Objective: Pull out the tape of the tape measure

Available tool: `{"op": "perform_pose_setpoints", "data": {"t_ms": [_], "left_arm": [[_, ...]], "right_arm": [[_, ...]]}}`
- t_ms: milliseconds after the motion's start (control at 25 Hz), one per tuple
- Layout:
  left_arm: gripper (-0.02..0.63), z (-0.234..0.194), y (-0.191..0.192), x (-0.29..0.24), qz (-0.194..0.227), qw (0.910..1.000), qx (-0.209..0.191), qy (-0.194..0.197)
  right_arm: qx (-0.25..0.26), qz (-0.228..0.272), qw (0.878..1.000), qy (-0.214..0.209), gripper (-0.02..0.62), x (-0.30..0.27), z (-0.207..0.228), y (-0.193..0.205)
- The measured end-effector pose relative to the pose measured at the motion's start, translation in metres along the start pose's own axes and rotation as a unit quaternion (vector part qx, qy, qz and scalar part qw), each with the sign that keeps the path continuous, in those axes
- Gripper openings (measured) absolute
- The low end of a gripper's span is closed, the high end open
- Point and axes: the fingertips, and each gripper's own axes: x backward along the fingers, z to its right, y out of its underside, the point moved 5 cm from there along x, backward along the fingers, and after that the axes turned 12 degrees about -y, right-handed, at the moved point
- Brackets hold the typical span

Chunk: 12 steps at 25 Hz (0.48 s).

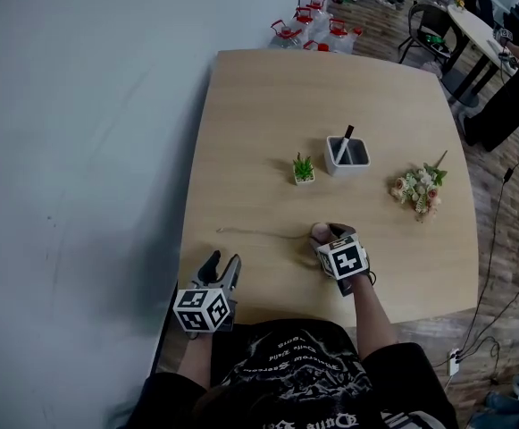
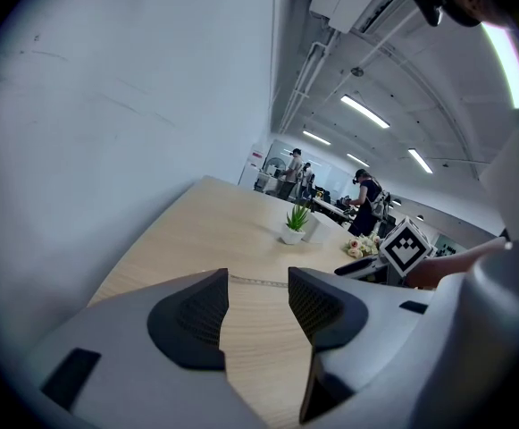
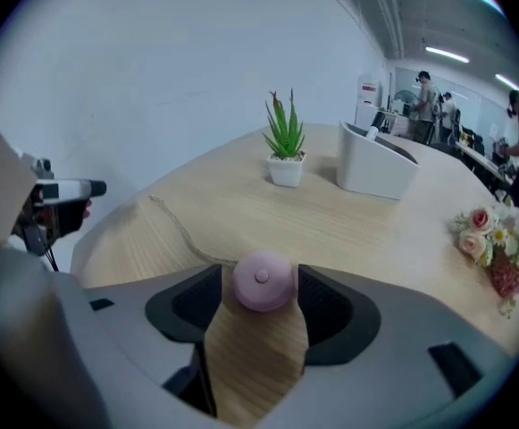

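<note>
A round pink tape measure [image 3: 262,281] lies on the wooden table [image 1: 268,105], between the jaws of my right gripper [image 3: 261,298]. A thin gap shows beside its left pad, so the jaws stand open around it. In the head view the pink body [image 1: 320,232] sits just ahead of the right gripper [image 1: 323,242]. A thin tape [image 1: 259,233] runs from it leftward across the table, wavy and flat. My left gripper [image 1: 223,266] hovers near the table's front left corner, open and empty, the tape [image 2: 257,281] lying beyond its pads.
A small potted plant [image 1: 304,170], a white holder with a pen [image 1: 347,155] and a flower bouquet [image 1: 420,189] stand mid-table. Water jugs [image 1: 313,25] sit on the floor past the far edge. Chairs and people are at the back right.
</note>
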Motion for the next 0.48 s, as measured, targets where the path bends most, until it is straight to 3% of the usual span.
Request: {"op": "perform_pose_setpoints", "data": {"t_ms": [80,240,480], "left_arm": [[0.218,0.003,-0.003,0.002,0.007,1.0000,-0.004,0.001],[0.218,0.013,-0.017,0.008,0.035,0.9993,-0.011,0.009],[0.217,0.039,-0.045,0.027,0.096,0.9933,-0.049,0.042]], "right_arm": [[-0.011,0.033,0.999,-0.002,0.276,0.010,-0.004,-0.010],[0.014,0.086,0.996,0.013,0.276,0.038,-0.014,-0.031],[0.028,0.173,0.983,0.048,0.276,0.091,-0.035,-0.047]]}}
